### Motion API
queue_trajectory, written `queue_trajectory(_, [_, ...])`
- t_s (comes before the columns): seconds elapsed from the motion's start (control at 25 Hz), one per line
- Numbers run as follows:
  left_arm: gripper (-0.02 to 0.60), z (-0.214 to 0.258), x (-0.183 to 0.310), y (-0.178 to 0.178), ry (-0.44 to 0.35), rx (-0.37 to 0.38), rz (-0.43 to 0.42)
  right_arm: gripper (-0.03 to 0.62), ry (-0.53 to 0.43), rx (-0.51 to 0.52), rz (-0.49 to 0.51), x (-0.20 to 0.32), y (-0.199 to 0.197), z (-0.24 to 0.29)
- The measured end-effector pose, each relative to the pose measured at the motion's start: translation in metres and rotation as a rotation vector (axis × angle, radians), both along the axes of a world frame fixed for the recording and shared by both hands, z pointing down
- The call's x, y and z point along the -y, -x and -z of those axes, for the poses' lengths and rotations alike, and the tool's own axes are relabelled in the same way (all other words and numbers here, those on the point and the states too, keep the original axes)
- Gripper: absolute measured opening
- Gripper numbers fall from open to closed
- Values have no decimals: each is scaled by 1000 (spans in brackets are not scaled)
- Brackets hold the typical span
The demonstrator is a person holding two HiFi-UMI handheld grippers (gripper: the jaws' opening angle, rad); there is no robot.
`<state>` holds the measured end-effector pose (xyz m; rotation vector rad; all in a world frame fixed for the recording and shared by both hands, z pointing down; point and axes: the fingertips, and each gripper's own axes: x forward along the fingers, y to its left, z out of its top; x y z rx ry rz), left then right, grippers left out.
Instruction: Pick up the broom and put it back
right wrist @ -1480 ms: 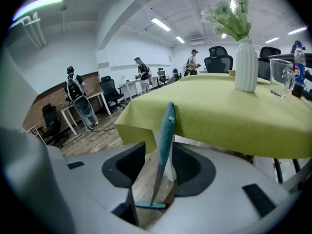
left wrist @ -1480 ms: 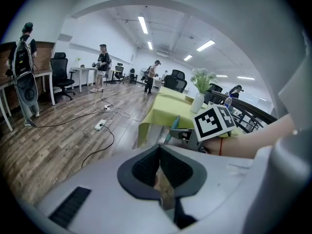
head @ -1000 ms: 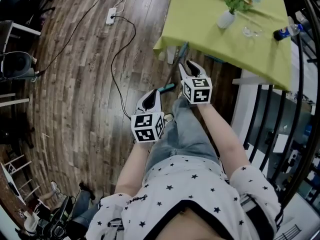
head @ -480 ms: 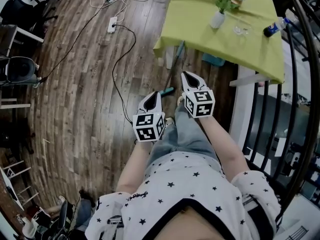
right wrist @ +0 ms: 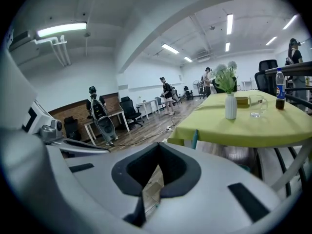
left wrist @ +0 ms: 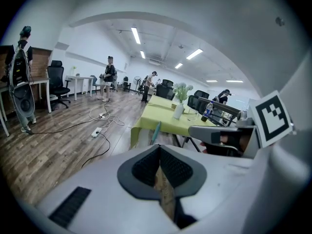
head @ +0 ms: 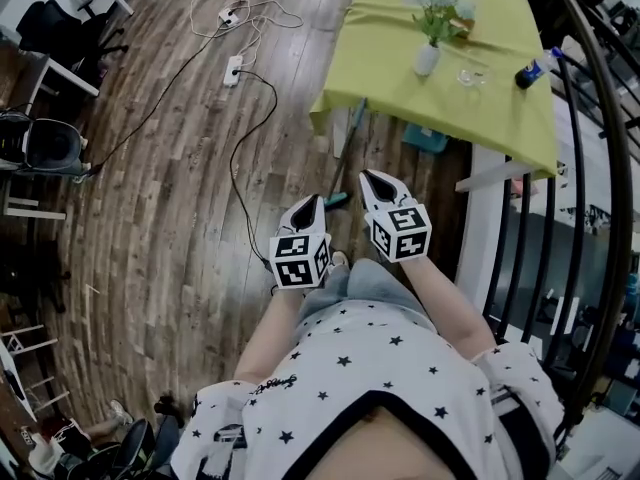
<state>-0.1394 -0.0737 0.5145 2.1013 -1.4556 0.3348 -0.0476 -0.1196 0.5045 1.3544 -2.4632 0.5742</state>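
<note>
The broom (head: 347, 154) leans upright against the corner of the green-clothed table (head: 380, 98), its teal head (head: 336, 202) on the wooden floor. Its teal grip also shows in the left gripper view as the broom (left wrist: 155, 131) and in the right gripper view as the broom (right wrist: 195, 139). My left gripper (head: 313, 199) hangs just left of the broom head, shut and empty, seen again as the left gripper (left wrist: 159, 149). My right gripper (head: 372, 175) is to the right of the handle, apart from it. Its jaws have just been closing with nothing between them, and the right gripper (right wrist: 157, 152) is shut.
On the table stand a white vase of flowers (head: 427, 58), a glass (head: 468, 76) and a bottle (head: 530, 71). A power strip (head: 232, 70) and cables (head: 240, 158) lie on the floor at left. A black railing (head: 590, 168) runs along the right. People stand at the room's far end.
Both grippers have drawn back and up from the broom. The right one stood open at the handle and is now shut and clear of it. The broom stays leaning on the table.
</note>
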Motion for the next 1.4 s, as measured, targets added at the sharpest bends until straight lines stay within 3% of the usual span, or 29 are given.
queue_trajectory(0.8, [12, 50, -69, -31, -64, 18, 57, -6, -76, 12, 103, -82, -34, 58])
queue_trajectory(1.4, [12, 56, -98, -46, -75, 23, 58, -6, -80, 36, 105, -113, -51, 68])
